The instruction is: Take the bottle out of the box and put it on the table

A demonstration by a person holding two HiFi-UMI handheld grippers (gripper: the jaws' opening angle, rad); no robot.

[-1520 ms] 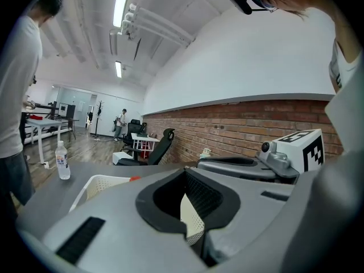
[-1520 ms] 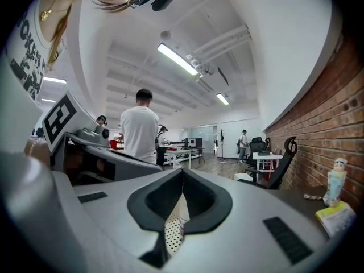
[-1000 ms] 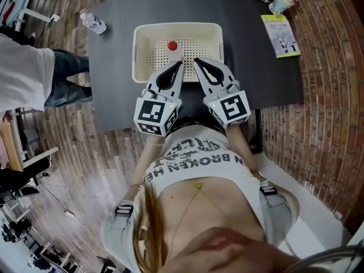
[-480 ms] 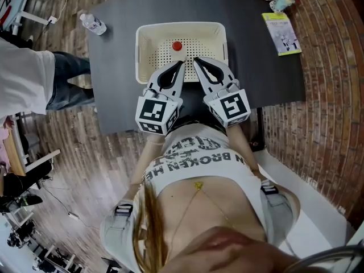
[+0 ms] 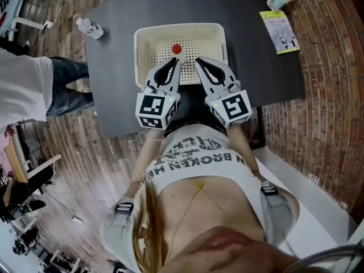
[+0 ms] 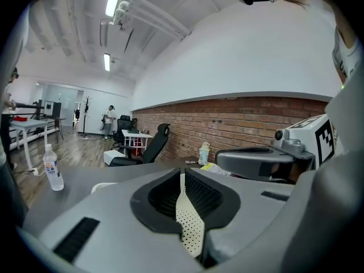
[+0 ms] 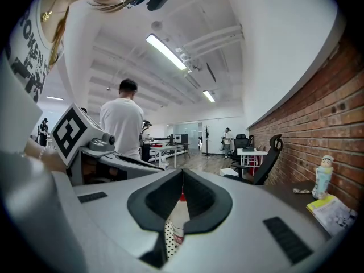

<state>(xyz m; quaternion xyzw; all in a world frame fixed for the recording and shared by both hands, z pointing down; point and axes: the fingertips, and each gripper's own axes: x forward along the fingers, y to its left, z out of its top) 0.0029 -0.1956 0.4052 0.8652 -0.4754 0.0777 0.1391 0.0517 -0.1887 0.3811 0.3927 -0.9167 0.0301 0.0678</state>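
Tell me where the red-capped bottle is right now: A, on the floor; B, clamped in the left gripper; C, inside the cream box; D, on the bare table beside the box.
C: the head view shows the red-capped bottle standing inside the cream box, just beyond the shut tips of the left gripper and right gripper.

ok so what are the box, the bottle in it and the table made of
Box: looks like moulded plastic, cream and matt; its floor is a regular grid of small holes.
Bottle: probably plastic, with a whitish body and red cap; too small to be sure.
Table: smooth, dark, matt top, perhaps laminate or painted board; cannot tell which.
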